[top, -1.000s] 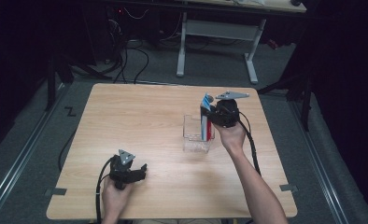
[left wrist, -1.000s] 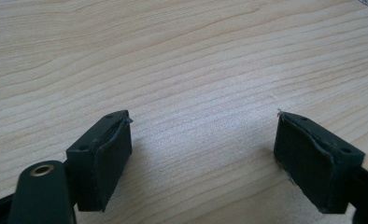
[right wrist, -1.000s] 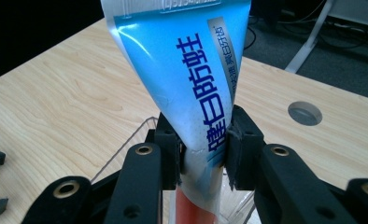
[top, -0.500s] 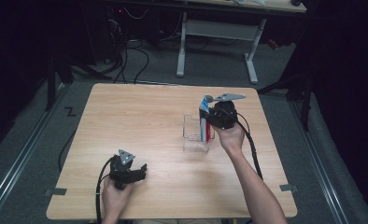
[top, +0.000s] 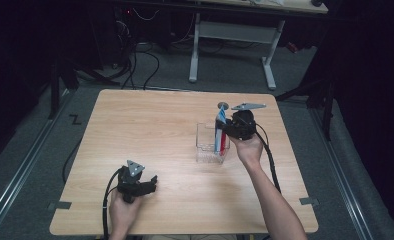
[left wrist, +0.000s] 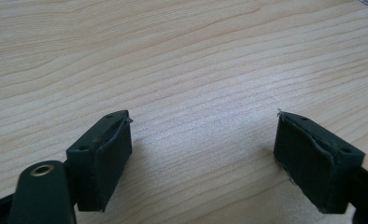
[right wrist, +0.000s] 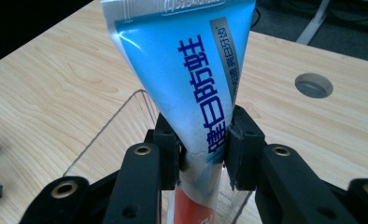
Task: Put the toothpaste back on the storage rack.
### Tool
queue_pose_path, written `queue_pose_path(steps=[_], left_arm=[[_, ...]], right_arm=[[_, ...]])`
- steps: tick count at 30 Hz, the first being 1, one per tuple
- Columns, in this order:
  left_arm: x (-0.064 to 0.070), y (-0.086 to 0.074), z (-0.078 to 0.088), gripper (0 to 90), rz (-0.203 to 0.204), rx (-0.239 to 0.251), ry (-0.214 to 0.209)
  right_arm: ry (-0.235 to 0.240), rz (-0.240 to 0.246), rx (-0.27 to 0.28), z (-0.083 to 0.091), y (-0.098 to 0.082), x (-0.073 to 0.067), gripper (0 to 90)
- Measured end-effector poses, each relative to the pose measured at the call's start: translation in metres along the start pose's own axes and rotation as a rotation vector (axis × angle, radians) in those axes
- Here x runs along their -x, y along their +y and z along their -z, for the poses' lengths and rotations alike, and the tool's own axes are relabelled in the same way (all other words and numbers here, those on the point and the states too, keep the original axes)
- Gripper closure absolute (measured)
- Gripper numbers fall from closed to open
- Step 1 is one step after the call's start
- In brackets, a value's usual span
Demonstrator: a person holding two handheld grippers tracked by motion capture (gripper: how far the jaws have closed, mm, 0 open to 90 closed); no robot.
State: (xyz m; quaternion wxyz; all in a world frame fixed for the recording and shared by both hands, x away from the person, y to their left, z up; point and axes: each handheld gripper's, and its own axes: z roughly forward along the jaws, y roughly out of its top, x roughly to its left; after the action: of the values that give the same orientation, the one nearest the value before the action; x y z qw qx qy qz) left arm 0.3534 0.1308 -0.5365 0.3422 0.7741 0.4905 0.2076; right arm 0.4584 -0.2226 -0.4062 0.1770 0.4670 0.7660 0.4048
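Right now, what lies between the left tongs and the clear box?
Bare wooden table: in the high view nothing lies between the left tongs and the clear box.

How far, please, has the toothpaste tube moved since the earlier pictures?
No move: the toothpaste tube stands at the same spot in the clear box, in the right claw.

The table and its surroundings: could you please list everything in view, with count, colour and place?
Toothpaste tube: one, blue and white with a red lower end, upright in the clear container, clamped by the right hand-held gripper.
Clear container: one, transparent, right of the table's middle.
Table: one, light wood, with a round grey hole near its far right edge.
Desk frame: one, white, on the floor behind.
Cables: several, black, floor at far left.
Left hand-held gripper: one, black, open, low over the near left tabletop.
Right hand-held gripper: one, black, shut on the tube.
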Motion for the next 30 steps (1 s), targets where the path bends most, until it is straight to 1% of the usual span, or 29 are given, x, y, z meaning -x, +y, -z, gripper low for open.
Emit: queue_pose_path(steps=[4,11,15,21,26,30], left_arm=[[0.0,0.0,0.0,19.5,0.0,0.0,0.0],[0.0001,0.0,-0.0001,19.5,0.002,0.001,0.0],[0.0,0.0,-0.0001,19.5,0.002,0.001,0.0],[0.0001,0.0,-0.0001,19.5,0.002,0.001,0.0],[0.0001,0.0,-0.0001,19.5,0.002,0.001,0.0],[0.0001,0.0,-0.0001,19.5,0.002,0.001,0.0]], right_arm=[[0.002,0.008,-0.004,-0.0005,0.0,-0.0013,69.2],[-0.003,0.0,-0.029,-0.0062,-0.002,-0.002,68.8],[-0.003,-0.004,-0.03,-0.006,-0.0018,-0.0018,68.6],[-0.023,-0.017,-0.032,-0.0044,-0.0021,0.002,66.2],[-0.046,-0.001,-0.032,-0.0023,-0.0023,0.0019,64.7],[-0.059,-0.008,-0.035,-0.0017,-0.0032,0.004,62.1]])
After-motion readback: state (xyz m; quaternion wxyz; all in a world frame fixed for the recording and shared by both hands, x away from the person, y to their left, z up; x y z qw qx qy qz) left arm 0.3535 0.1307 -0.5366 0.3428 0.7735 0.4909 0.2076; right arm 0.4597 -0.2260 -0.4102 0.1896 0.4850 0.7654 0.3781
